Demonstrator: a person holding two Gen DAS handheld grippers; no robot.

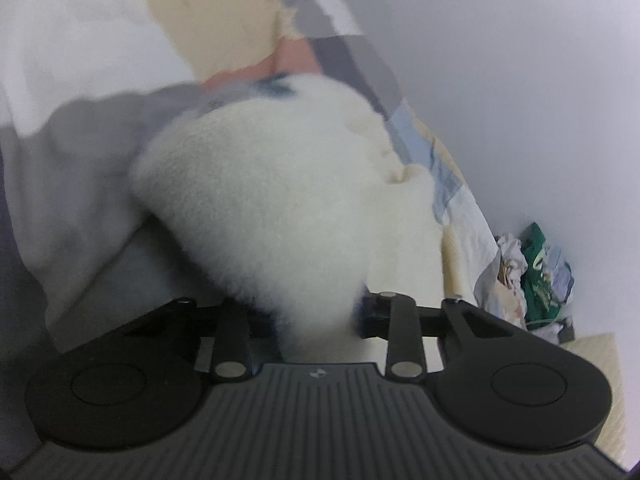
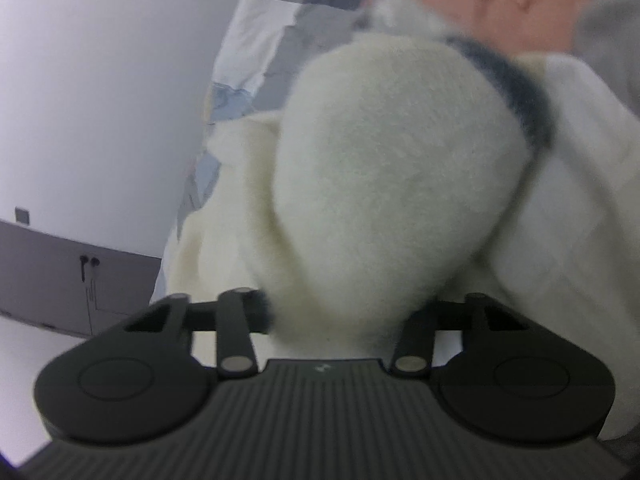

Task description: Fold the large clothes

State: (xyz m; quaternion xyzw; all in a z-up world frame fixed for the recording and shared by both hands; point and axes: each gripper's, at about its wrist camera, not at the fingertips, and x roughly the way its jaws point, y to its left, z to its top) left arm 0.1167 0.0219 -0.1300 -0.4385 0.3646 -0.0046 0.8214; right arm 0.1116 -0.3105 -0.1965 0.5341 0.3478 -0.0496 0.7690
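1. Fleece, cream-white and deep-piled – the garment (image 1: 280, 208) in hand, a fluffy jacket or pullover with a dark blue-grey trim band (image 2: 520, 92) showing along one edge in the right wrist view. It lies bunched on a patchwork bedspread (image 1: 452, 184) of grey, pale blue and cream squares.

2. Left gripper (image 1: 316, 320): I see a thick wad of the fleece filling the gap between its fingers, and I read the jaws as clamped on it. The fingertips themselves are buried in pile, so how much cloth is caught I cannot tell.

3. Right gripper (image 2: 340, 320): same condition – a rounded bulge of fleece rises straight from between its fingers, jaws drawn in on the fabric.

4. Position of item relative to tools: the garment sits directly ahead of and between both sets of fingers, touching them, and mounds up away from each camera.

5. Risk, grip: I judge that thick pile could compress and slide out, so one held point might drop mid-fold.

6. Risk, layers: either pinch may hold several layers or only surface fluff; lifting would then drag a lump rather than a clean edge.

7. Risk, symmetry: if my two holds are not matching points, the fold will land skewed.

8. Risk, surroundings: a clothes pile (image 1: 536, 276) sits near the bedspread's edge; a wide swing could disturb it.
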